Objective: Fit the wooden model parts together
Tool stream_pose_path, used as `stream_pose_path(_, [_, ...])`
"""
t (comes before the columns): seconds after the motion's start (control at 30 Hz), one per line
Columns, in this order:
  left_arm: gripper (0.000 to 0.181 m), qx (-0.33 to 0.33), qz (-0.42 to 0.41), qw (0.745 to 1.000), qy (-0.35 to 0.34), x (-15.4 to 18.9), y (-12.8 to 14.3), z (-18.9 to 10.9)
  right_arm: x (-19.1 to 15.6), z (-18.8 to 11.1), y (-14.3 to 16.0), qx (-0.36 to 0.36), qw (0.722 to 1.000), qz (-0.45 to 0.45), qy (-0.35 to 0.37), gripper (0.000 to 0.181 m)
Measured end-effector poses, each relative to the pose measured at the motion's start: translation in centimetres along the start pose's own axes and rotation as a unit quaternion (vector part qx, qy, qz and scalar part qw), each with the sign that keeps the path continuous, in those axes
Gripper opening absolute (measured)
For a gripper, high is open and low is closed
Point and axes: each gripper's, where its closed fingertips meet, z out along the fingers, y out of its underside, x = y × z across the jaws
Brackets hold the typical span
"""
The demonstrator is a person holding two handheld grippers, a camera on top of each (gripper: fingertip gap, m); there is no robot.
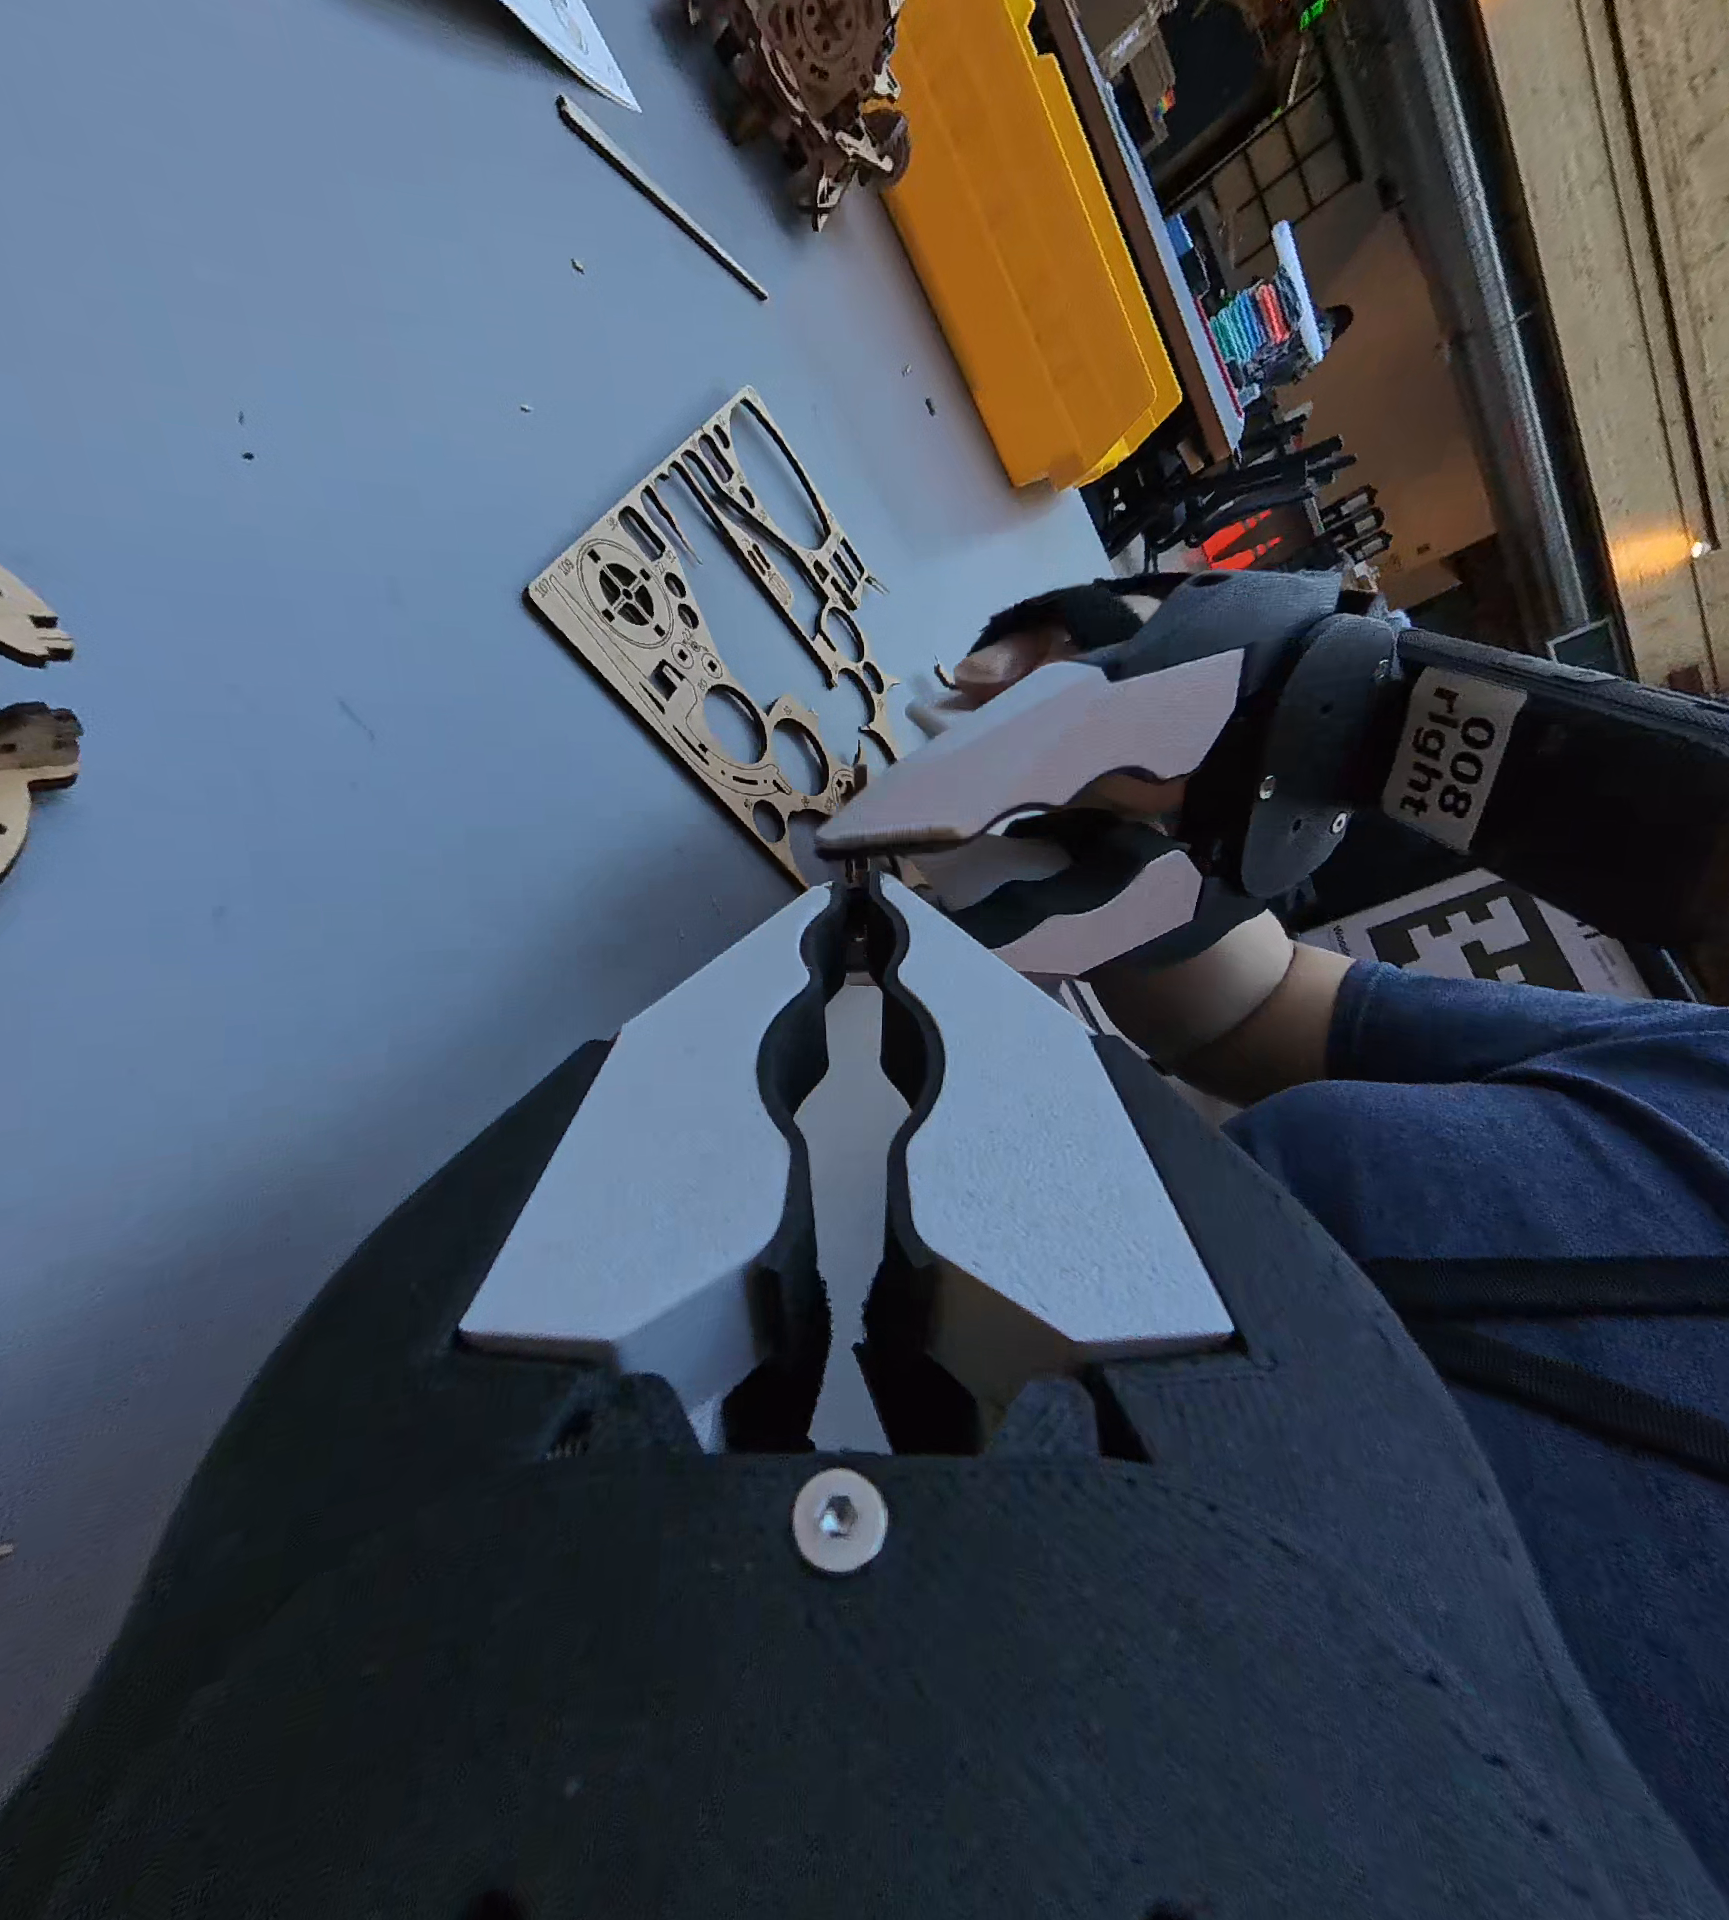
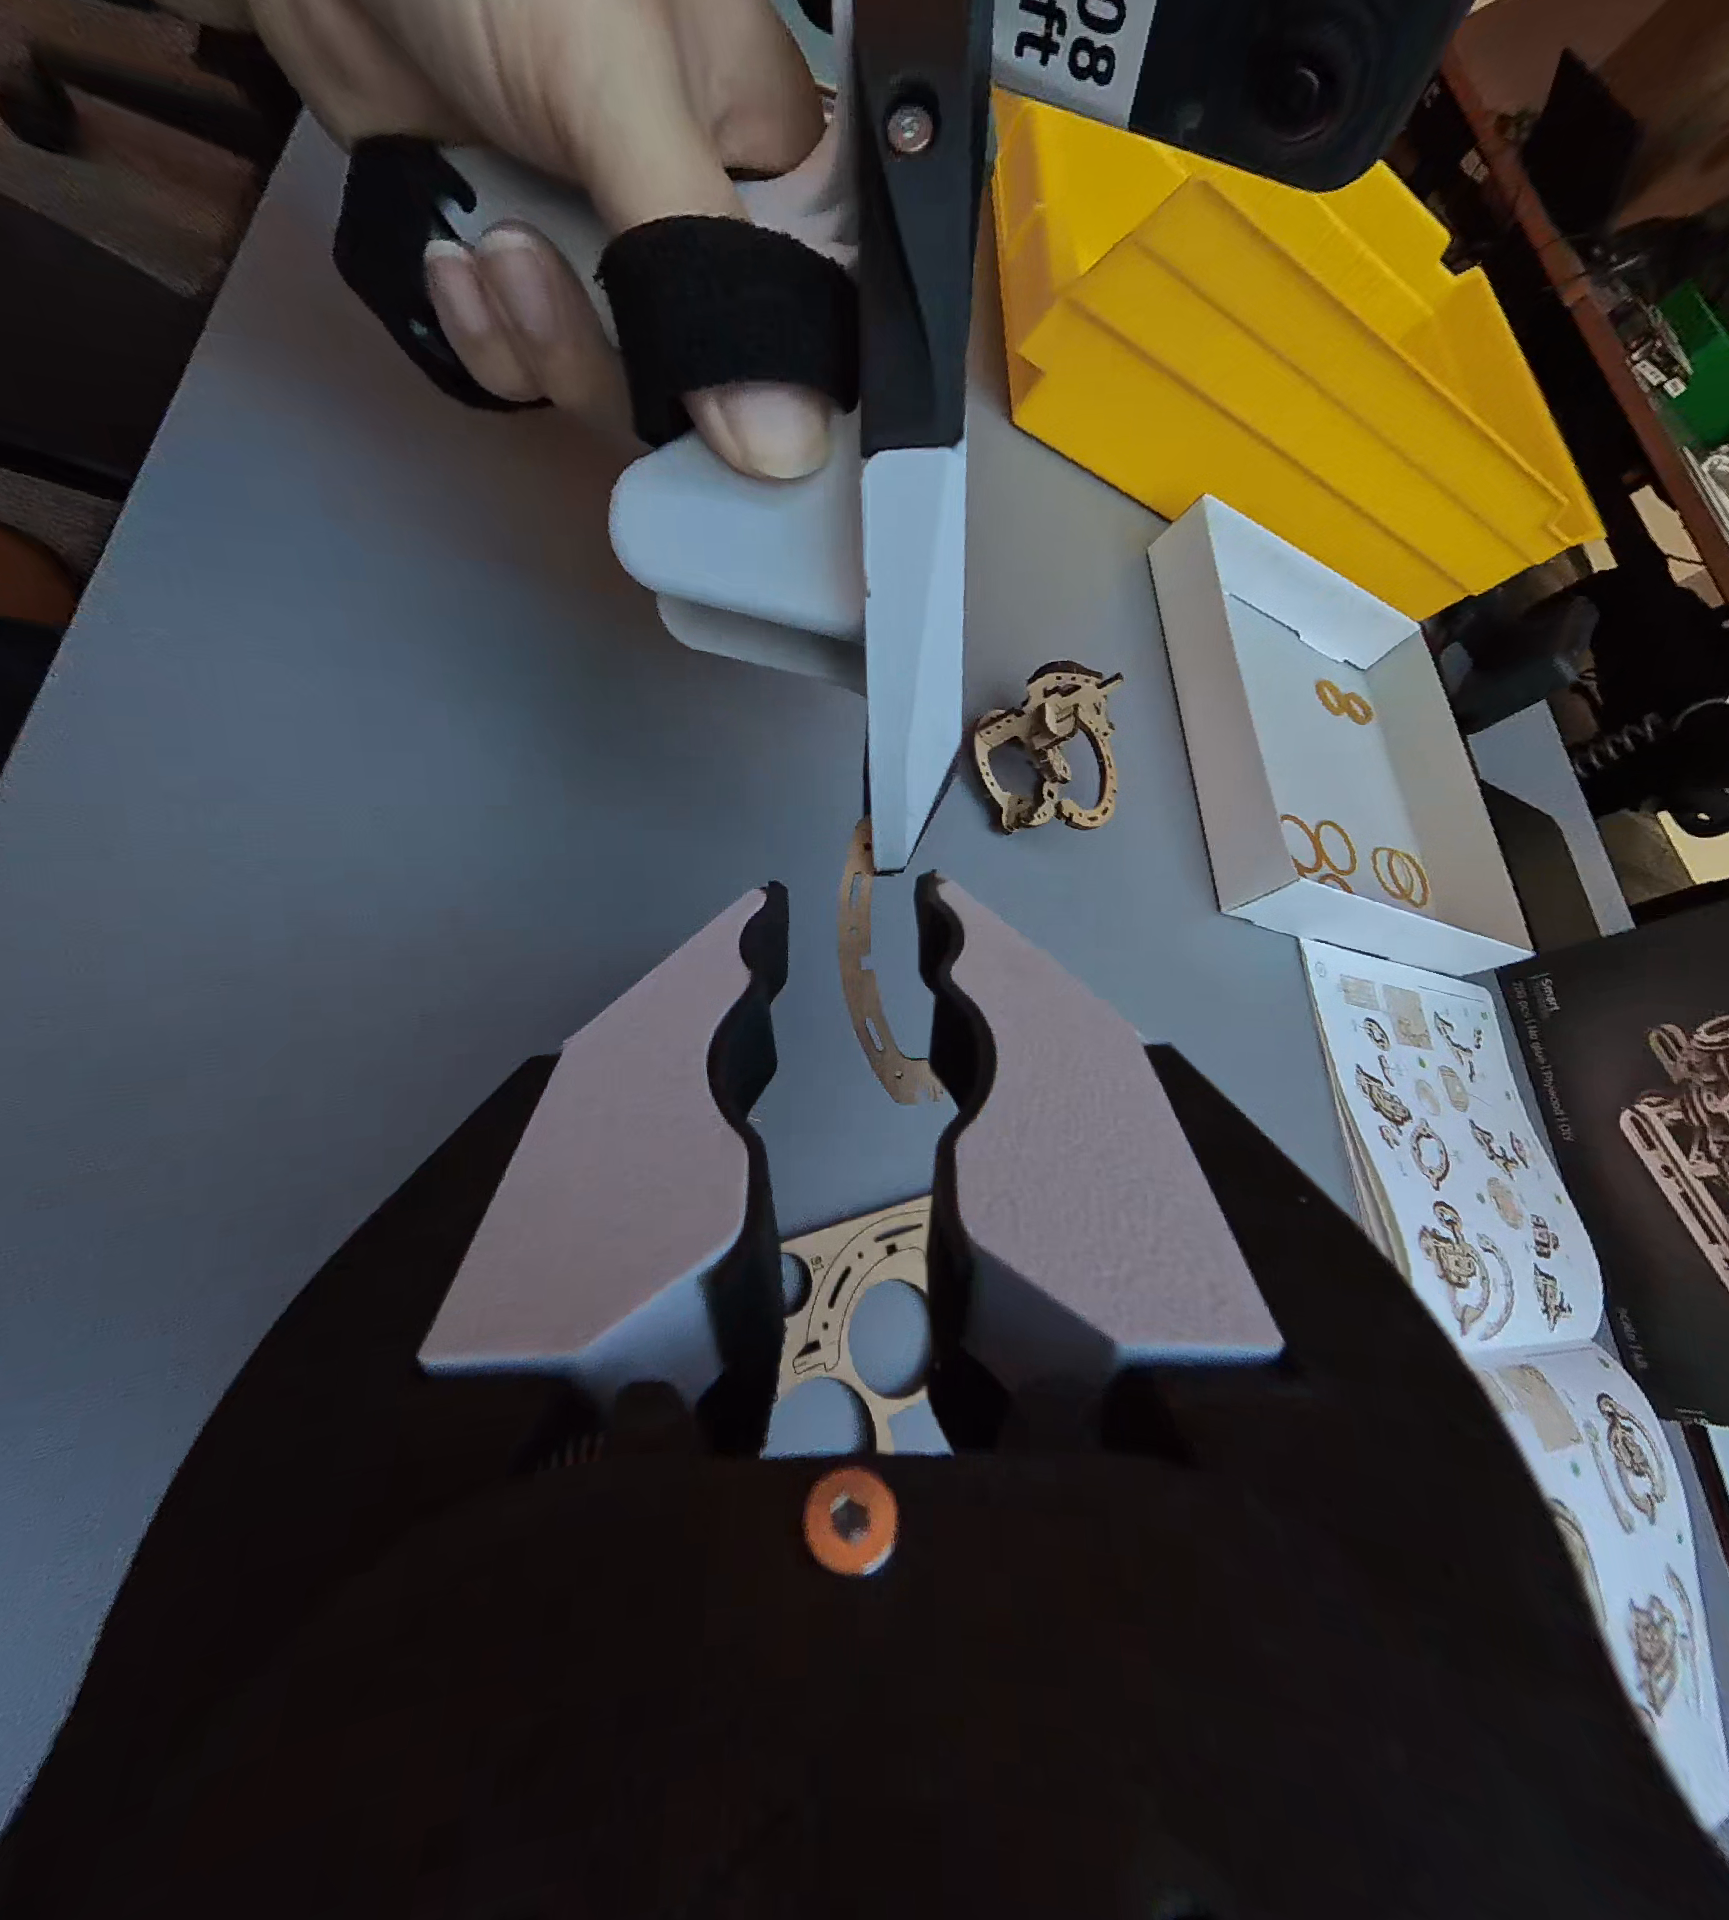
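A thin curved wooden arc piece (image 2: 862, 997) hangs above the grey table (image 2: 372, 831). My left gripper (image 1: 855, 904) is shut on its upper end, and it comes down from the top in the right wrist view (image 2: 891, 831). My right gripper (image 2: 849, 894) is open, with one finger on each side of the arc. The arc's lower end lies close to the right-hand finger; contact cannot be told. In the left wrist view the right gripper (image 1: 855, 847) comes in from the right, its tips just beyond the left gripper's tips.
A laser-cut wooden sheet (image 1: 725, 644) lies under the grippers. A partly built wooden assembly (image 2: 1047, 758) lies beyond it. To the right are yellow bins (image 2: 1286, 343), a white box of rubber bands (image 2: 1348, 727) and an instruction booklet (image 2: 1462, 1164). A thin stick (image 1: 662, 197) and a finished model (image 1: 818, 94) lie farther off. Both grippers' tips are close together, under 4 cm apart.
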Motion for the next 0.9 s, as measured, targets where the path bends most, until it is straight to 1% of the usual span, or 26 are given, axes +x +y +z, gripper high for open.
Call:
stream_pose_path(0.03, [0.0, 0.003, -0.003, 1.0, -0.002, -0.1, 0.0, -0.1, 0.0, 0.2, 0.0, 0.002, 1.0, 0.0, 0.0, 0.017])
stream_pose_path(0.2, [0.0, 0.018, -0.028, 0.999, 0.025, -0.3, 0.0, -0.3, 0.1, 0.7, 0.0, 0.013, 1.0, -0.003, 0.006, 0.011])
stream_pose_path(0.27, [0.0, 0.016, -0.028, 0.999, 0.03, -0.5, 0.2, -0.3, -0.2, 0.9, 0.1, 0.01, 1.0, 0.01, -0.007, 0.008])
stream_pose_path(0.33, [0.001, 0.032, -0.025, 0.999, 0.03, -0.6, -0.2, -0.7, -0.1, 1.0, 0.1, 0.013, 0.999, 0.033, -0.013, 0.005])
stream_pose_path(0.4, [0.017, 0.075, -0.018, 0.997, 0.021, -1.1, -1.5, -2.4, 0.1, 1.1, 0.4, 0.004, 0.998, 0.06, -0.015, 0.004])
stream_pose_path(0.47, [0.017, 0.131, 0.001, 0.991, -0.012, -2.3, -3.5, -5.6, 0.2, 1.3, 0.8, -0.008, 0.996, 0.09, -0.017, 0.004])
stream_pose_path(0.5, [0.018, 0.156, 0.023, 0.987, -0.034, -3.1, -4.5, -7.4, 0.0, 1.5, 0.9, -0.011, 0.993, 0.111, -0.028, 0.004])
stream_pose_path(0.53, [0.018, 0.166, 0.067, 0.982, -0.057, -3.8, -5.4, -9.0, 0.1, 1.6, 0.7, -0.009, 0.99, 0.134, -0.032, 0.004])
stream_pose_path(0.6, [0.026, 0.152, 0.167, 0.967, -0.115, -5.9, -6.7, -11.4, 0.0, 2.1, -0.1, 0.004, 0.981, 0.186, -0.052, 0.004])
stream_pose_path(0.63, [0.03, 0.129, 0.194, 0.965, -0.122, -6.7, -7.0, -12.0, -0.1, 2.3, -0.5, 0.011, 0.976, 0.209, -0.064, 0.004])
stream_pose_path(0.67, [0.031, 0.094, 0.202, 0.969, -0.106, -6.7, -7.1, -12.2, 0.1, 2.5, -0.8, 0.017, 0.972, 0.225, -0.066, 0.004])
stream_pose_path(0.7, [0.031, 0.063, 0.209, 0.973, -0.077, -6.0, -7.2, -12.1, 0.5, 2.6, -1.0, 0.021, 0.97, 0.235, -0.062, 0.004])
stream_pose_path(0.73, [0.033, 0.04, 0.231, 0.97, -0.061, -5.5, -7.4, -11.9, 0.7, 2.6, -1.0, 0.02, 0.969, 0.24, -0.06, 0.004])
stream_pose_path(0.8, [0.036, 0.002, 0.307, 0.948, -0.081, -5.8, -8.1, -11.5, 0.8, 2.6, -0.8, 0.017, 0.968, 0.242, -0.058, 0.004])
stream_pose_path(0.83, [0.037, -0.024, 0.338, 0.937, -0.085, -6.1, -8.0, -11.0, 0.9, 2.5, -0.7, 0.017, 0.968, 0.244, -0.055, 0.004])
stream_pose_path(0.9, [0.036, -0.085, 0.374, 0.92, -0.077, -6.3, -7.3, -10.0, 0.9, 2.2, -0.6, 0.018, 0.966, 0.25, -0.057, 0.004])
